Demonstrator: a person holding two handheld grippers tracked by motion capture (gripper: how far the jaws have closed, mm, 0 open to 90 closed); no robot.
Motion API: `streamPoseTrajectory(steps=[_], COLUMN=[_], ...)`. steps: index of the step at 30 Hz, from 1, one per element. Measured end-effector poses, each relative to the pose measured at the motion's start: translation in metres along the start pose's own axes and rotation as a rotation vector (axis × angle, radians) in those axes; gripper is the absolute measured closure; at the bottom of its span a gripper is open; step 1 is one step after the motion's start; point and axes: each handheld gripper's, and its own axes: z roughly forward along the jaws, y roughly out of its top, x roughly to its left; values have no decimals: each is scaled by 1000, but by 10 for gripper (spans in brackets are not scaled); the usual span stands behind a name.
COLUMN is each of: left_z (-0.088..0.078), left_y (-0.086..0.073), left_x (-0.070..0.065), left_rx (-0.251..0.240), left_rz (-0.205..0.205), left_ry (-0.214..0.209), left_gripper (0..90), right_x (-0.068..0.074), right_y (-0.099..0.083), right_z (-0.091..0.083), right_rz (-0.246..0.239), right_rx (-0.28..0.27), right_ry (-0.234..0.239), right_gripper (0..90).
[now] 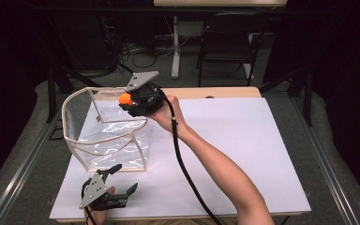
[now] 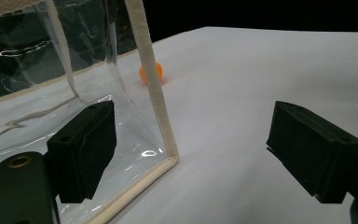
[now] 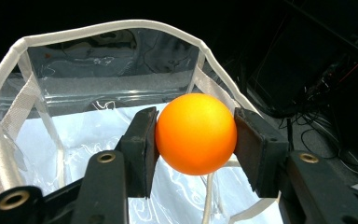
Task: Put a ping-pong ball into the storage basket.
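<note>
Orange ball [image 3: 196, 134] is pinched tight between our right gripper [image 1: 132, 100] jaws, held up over the rim of the clear bag [image 1: 104, 136], which stands toward the desk [image 1: 243, 154] left side. Our left gripper [image 1: 117, 180] sits spread wide and holding nothing by the front left corner, just beside the bag, and we spot a second orange ball [image 2: 150, 73] lying on the desk behind the bag's corner.

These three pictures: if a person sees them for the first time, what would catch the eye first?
First, the bright orange ball, clamped between the black jaws of the right gripper and held just above the open rim of the clear plastic bag. The bag stands upright on the left part of the white table. A second orange ball lies on the table behind the bag's corner, beyond the open left gripper near the front edge.
</note>
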Motion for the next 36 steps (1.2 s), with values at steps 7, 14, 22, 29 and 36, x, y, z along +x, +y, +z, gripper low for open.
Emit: streamPoseTrajectory(steps=[7, 14, 22, 29, 36], left_z=[0, -1, -1, 0, 0], left_y=[0, 0, 0, 0, 0], left_x=[0, -1, -1, 0, 0], left_rx=[-1, 0, -1, -1, 0], left_rz=[2, 3, 2, 2, 2], left_ry=[0, -2, -1, -1, -1], left_gripper=[157, 157, 157, 157, 157], right_x=[2, 3, 3, 6, 7], right_y=[2, 5, 7, 8, 9], right_z=[4, 8, 13, 17, 21], right_rz=[-9, -14, -18, -35, -47], right_rx=[15, 40, 66, 95, 122], right_ry=[1, 10, 17, 18, 17], right_gripper=[513, 513, 513, 513, 513])
